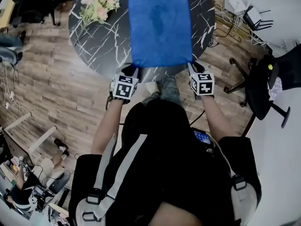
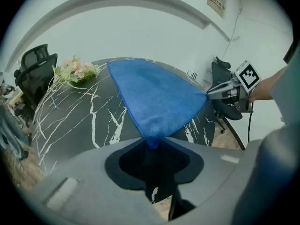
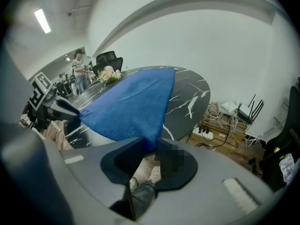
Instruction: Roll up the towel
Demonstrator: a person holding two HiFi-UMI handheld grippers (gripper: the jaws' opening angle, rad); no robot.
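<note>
A blue towel (image 1: pixel 160 25) lies spread flat on the round black marble table (image 1: pixel 96 44), its near edge at the table's front rim. My left gripper (image 1: pixel 135 70) is shut on the towel's near left corner, and in the left gripper view that corner (image 2: pixel 153 137) is drawn into the jaws. My right gripper (image 1: pixel 190 66) is shut on the near right corner; the right gripper view shows that corner (image 3: pixel 149 142) pinched between the jaws. Both corners are lifted slightly off the table edge, with the towel's near edge stretched between the grippers.
A bunch of pale flowers (image 1: pixel 98 7) lies on the table to the left of the towel. A black office chair (image 1: pixel 263 84) stands at the right, with cables and a power strip (image 1: pixel 230 18) on the floor beyond. Wooden floor surrounds the table.
</note>
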